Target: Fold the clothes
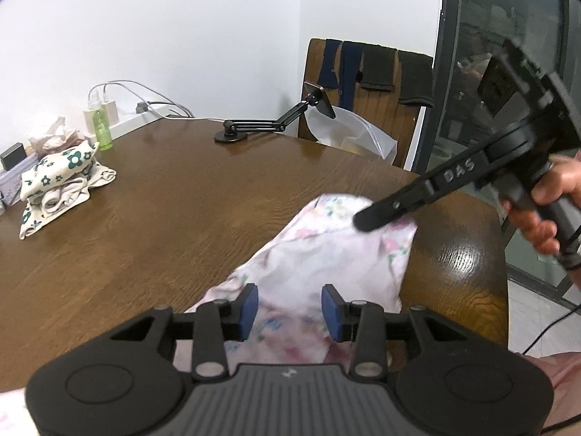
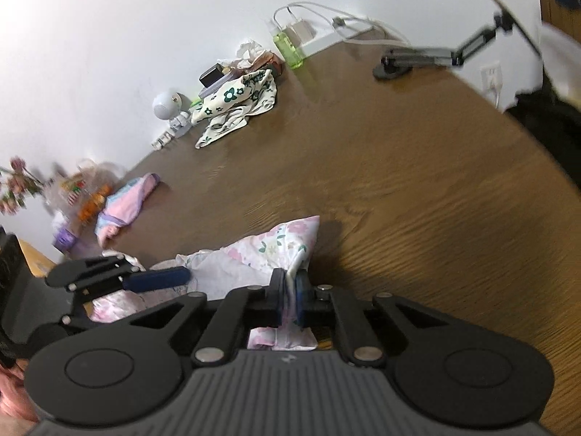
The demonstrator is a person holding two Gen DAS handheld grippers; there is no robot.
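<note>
While right tool point(image 2: 289, 299) pinches bunched edge of thin pink floral cotton garment point(image 1: 326, 250) on brown wooden tabletop point(image 1: 163, 196), left tool point(image 1: 289, 307) gapes empty above. Limp, light; grip hems.

- Brown wooden table point(image 1: 189, 196)
- Pink floral garment point(image 1: 326, 254) on its near edge
- Green-flowered clothes pile point(image 1: 61, 178) far left
- Black phone stand point(image 1: 232, 134)
- Green bottle point(image 1: 100, 127)

Black tool point(image 1: 289, 307), blue pads point(image 1: 250, 305), silver screws, "DAS" lettering.
</note>
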